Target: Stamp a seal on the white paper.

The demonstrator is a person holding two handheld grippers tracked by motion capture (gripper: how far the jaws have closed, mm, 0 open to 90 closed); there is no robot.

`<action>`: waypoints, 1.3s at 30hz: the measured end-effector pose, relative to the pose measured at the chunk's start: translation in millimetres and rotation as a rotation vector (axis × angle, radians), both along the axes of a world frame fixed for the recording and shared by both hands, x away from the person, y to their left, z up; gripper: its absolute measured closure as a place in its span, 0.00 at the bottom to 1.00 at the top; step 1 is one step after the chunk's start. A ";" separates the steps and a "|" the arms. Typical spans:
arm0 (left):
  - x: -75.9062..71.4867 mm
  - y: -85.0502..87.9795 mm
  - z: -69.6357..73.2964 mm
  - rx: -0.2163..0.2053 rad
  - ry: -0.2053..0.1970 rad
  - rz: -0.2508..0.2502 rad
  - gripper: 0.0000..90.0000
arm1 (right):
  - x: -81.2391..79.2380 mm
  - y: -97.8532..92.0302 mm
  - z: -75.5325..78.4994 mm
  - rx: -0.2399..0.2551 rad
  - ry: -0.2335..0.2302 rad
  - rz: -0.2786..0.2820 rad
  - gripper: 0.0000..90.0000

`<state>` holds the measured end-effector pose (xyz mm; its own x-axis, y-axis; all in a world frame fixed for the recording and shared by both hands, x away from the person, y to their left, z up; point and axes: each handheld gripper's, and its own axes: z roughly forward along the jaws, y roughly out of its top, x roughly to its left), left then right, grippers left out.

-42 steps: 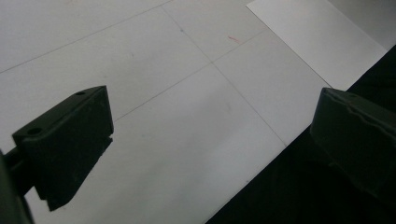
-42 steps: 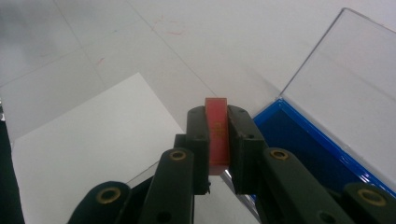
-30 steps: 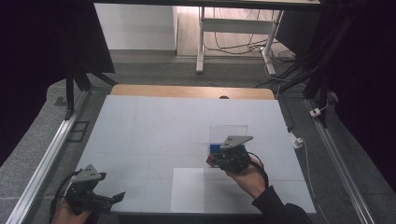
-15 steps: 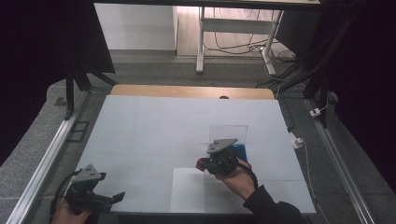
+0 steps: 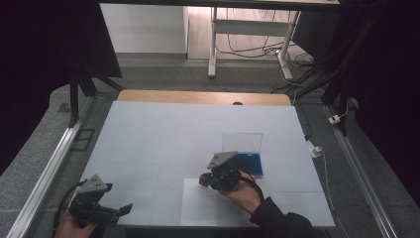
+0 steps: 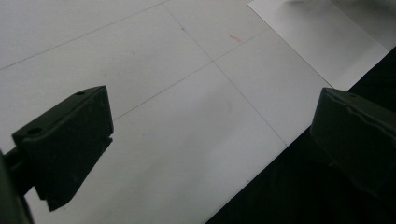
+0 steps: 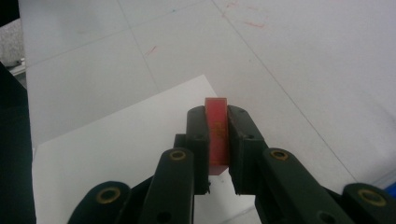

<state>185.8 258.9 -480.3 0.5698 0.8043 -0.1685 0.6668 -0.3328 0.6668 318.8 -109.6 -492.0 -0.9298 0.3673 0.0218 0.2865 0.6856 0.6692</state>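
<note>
**Red block pinched above the paper**

Nearest me, the left gripper (image 5: 110,212) rests at the table's (image 5: 148,134) front edge, jaws wide, holding nothing. Farther in, the right gripper (image 7: 217,122) clamps a thin red block (image 7: 216,135) over the white sheet (image 5: 195,206), the blue box (image 5: 247,162) just behind.

This looks like a lab or test room: a white worktable (image 5: 163,134) framed by aluminium rails (image 5: 47,173), black curtains (image 5: 44,44) at the sides, grey carpet (image 5: 163,74) and loose cables (image 5: 257,47) under a white stand (image 5: 213,44) behind.
</note>
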 end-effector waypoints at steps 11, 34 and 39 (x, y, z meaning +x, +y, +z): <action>-0.1 0.0 0.0 0.000 -0.001 0.000 0.00 | 0.7 5.6 -8.4 -0.037 0.003 0.011 0.89; 0.4 -0.7 -0.4 0.003 0.003 -0.002 0.00 | -10.3 15.3 -9.0 -0.115 -0.077 0.020 0.90; 0.4 -0.6 -0.4 0.003 0.003 -0.001 0.00 | -1.0 8.8 -10.5 -0.060 0.008 -0.004 0.90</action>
<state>186.2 258.3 -480.7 0.5703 0.8040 -0.1683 0.6686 -0.3354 0.6637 317.8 -100.8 -502.5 -0.9282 0.3719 0.0070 0.2946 0.7234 0.6245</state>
